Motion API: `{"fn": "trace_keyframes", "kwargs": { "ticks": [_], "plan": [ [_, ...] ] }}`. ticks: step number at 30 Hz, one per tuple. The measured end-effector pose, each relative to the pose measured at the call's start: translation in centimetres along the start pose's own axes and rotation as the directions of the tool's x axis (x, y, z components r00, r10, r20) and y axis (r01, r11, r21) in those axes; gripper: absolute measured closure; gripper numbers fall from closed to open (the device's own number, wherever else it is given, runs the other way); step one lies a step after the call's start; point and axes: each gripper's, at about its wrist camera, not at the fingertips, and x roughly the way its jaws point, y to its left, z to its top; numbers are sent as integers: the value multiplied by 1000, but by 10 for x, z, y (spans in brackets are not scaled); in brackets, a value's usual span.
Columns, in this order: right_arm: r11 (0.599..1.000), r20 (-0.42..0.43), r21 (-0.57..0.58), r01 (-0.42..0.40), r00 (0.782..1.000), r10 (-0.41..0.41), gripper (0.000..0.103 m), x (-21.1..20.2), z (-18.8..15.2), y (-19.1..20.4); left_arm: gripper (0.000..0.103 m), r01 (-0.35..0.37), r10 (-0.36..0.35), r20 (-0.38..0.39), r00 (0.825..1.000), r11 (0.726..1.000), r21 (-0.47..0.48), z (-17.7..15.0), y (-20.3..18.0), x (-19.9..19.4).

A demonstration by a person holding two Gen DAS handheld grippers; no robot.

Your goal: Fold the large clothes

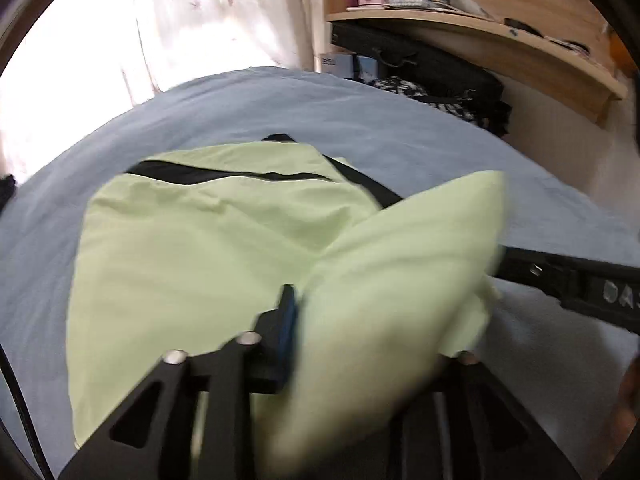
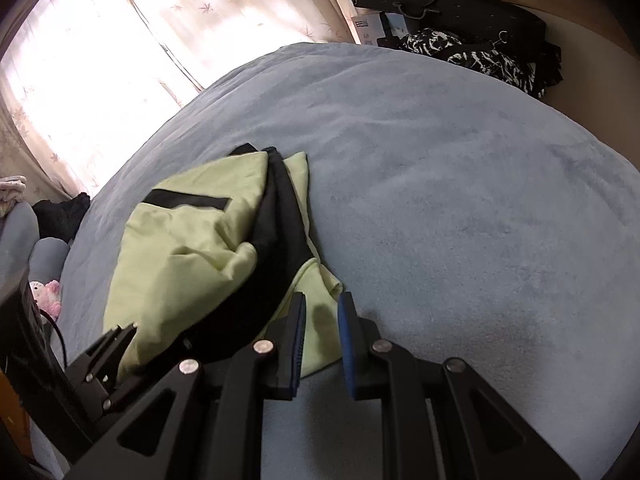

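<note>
Garment, pale green with black trim, lies partly folded on the bed, toward its left side as the right camera sees it, long axis running from the near edge away toward the curtain. One loose flap of it hangs blurred right over the left gripper, draped across the gap and hiding the right-hand finger; only the left finger's blue pad shows. Whether those pads press the cloth I cannot tell. The right gripper sits just off the garment's near right corner, jaws narrow but parted, a bit of green hem showing in the gap with no squeeze visible. So the cloth lies ahead and to the left of the right gripper, directly under and ahead of the left, which seems the nearer to its bulk. The next fold probably needs the flap laid flat across the body.

Off the bed's far right corner sit a dark case and a black-and-white bundle, well apart; a shelf is above. Nothing on the bed blocks the way.
</note>
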Motion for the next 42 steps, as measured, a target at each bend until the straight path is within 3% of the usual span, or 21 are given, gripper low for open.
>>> {"fn": "trace_keyframes", "kwargs": {
  "ticks": [1, 2, 5, 10, 13, 16, 21, 24, 27, 34, 39, 41, 42],
  "plan": [
    [1000, -1, 1, -5, 1000, 5, 87, -1, 1, -1, 50, 38, -38, -9, 999, 999, -7, -2, 2, -6],
    [1000, -3, 1, -15, 1000, 15, 86, -4, 3, -1, 43, 61, -61, -9, 998, 998, -7, -7, 0, -13],
    [999, -8, 7, -40, 999, 40, 73, -12, 8, -2, 37, 77, -77, 13, 997, 996, 38, -5, -13, -37],
    [984, -60, 59, -169, 983, 172, 72, -19, 20, -5, 37, 72, -73, 27, 997, 997, 35, -12, 3, -79],
    [971, -101, 72, -228, 967, 235, 71, -16, 27, -1, 37, 72, -71, 20, 997, 995, -65, -18, 37, -98],
    [970, -160, 66, -234, 957, 241, 71, -5, 34, 6, 37, 50, -51, -1, 999, 981, -190, -22, 80, -104],
    [954, -280, 145, -262, 914, 293, 71, 24, 40, 2, 37, 41, -74, -61, 995, 904, -424, -46, 150, -89],
    [950, -285, 137, -280, 907, 308, 71, 23, 43, 6, 37, 55, -110, -78, 991, 859, -508, -62, 175, -82],
    [950, -298, 105, -295, 902, 313, 71, 24, 46, 13, 37, 81, -150, -86, 985, 840, -536, -70, 181, -72],
    [973, -429, 40, -227, 876, 222, 71, 55, 42, 22, 37, 100, -181, -104, 978, 844, -527, -71, 174, -55],
    [921, -488, 153, -359, 783, 387, 71, 90, 40, 20, 37, 110, -197, -109, 974, 840, -531, -70, 173, -51],
    [914, -470, 166, -370, 785, 404, 92, 95, 41, 21, 37, 106, -194, -114, 974, 842, -530, -68, 173, -50],
    [919, -458, 152, -364, 798, 392, 93, 94, 43, 22, 37, 104, -193, -117, 974, 843, -528, -67, 173, -50]
  ]
}}
